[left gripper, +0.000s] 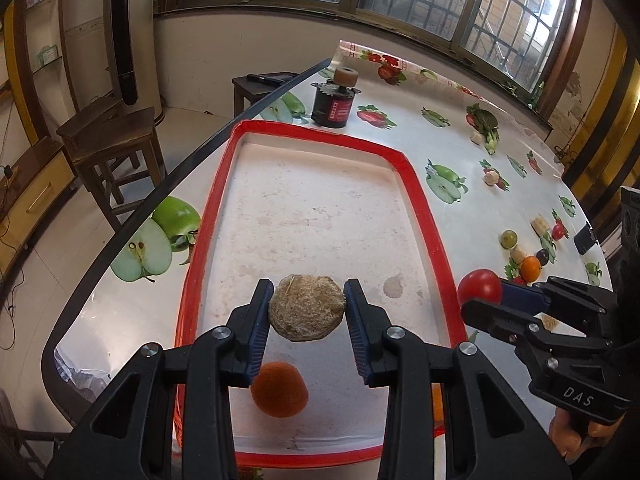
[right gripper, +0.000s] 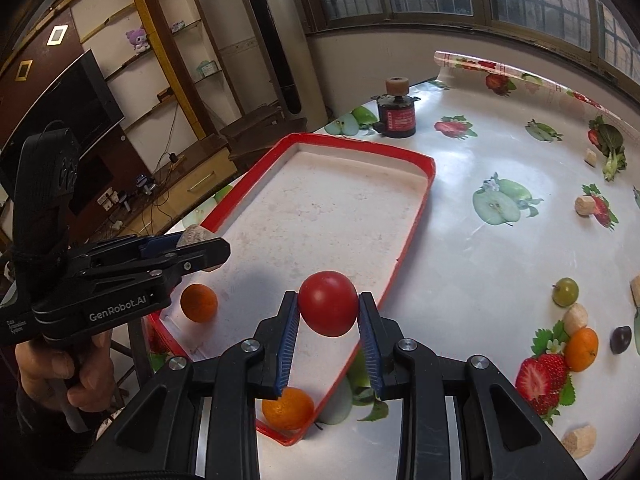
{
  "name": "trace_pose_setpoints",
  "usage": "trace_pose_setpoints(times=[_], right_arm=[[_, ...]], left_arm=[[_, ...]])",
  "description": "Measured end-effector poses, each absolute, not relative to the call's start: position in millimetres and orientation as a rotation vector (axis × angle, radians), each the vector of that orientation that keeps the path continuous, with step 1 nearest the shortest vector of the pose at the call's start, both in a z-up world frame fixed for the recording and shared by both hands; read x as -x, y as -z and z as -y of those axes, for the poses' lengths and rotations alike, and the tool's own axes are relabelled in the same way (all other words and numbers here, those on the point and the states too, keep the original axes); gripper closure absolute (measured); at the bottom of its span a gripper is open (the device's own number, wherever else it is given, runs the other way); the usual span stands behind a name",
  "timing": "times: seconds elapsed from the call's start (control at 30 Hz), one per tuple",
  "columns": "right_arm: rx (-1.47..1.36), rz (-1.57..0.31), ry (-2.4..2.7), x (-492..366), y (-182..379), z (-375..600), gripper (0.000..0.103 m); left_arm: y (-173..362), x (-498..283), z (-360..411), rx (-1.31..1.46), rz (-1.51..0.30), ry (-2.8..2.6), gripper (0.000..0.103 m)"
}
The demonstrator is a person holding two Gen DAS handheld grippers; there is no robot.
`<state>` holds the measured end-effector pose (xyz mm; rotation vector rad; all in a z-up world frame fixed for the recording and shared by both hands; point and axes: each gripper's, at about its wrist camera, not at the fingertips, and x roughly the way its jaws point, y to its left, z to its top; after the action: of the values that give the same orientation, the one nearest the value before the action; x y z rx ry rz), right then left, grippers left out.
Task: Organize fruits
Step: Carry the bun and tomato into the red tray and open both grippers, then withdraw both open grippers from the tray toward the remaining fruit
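My left gripper (left gripper: 306, 304) is shut on a rough brown fruit (left gripper: 306, 307), held above the red-rimmed white tray (left gripper: 424, 200). An orange (left gripper: 279, 390) lies in the tray below it. My right gripper (right gripper: 328, 306) is shut on a red tomato (right gripper: 328, 303), held over the tray's (right gripper: 416, 216) right rim. In the right wrist view two oranges lie in the tray, one (right gripper: 199, 303) at the near left, the other (right gripper: 287, 408) under my right fingers. The left gripper (right gripper: 200, 246) shows at the left with the brown fruit (right gripper: 195, 235). The right gripper with the tomato (left gripper: 479, 287) shows at the right of the left wrist view.
Loose on the fruit-print tablecloth right of the tray lie a green fruit (right gripper: 565, 291), an orange (right gripper: 581, 349), a dark plum (right gripper: 621, 340) and several pale chunks (right gripper: 576, 319). A dark jar (right gripper: 397, 118) stands beyond the tray. A wooden stool (left gripper: 108, 140) stands off the table's left edge.
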<state>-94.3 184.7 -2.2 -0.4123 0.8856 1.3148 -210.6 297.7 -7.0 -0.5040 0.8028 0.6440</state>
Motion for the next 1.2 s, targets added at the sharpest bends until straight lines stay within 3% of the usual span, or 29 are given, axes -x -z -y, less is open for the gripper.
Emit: trace_pose_setpoints(times=[0.63, 0.93, 0.97, 1.1, 1.2], right_arm=[[0.526, -0.988, -1.356, 106.7, 56.0, -238.5, 0.073], [0.561, -0.96, -1.35, 110.5, 52.9, -235.4, 0.07], [0.558, -0.954, -1.35, 110.5, 50.7, -233.2, 0.069], [0.545, -0.933, -1.354, 110.4, 40.1, -221.5, 0.063], [0.528, -0.921, -1.35, 108.1, 32.2, -209.6, 0.062]], left_arm=[[45.6, 205.2, -326.8, 0.565, -0.903, -0.68, 0.069], [42.0, 202.9, -323.8, 0.561, -0.912, -0.698, 0.068], [40.0, 203.4, -322.9, 0.561, -0.909, -0.697, 0.067], [31.0, 206.7, -316.8, 0.546, -0.886, -0.705, 0.046], [27.2, 205.9, -312.5, 0.536, -0.883, -0.706, 0.046]])
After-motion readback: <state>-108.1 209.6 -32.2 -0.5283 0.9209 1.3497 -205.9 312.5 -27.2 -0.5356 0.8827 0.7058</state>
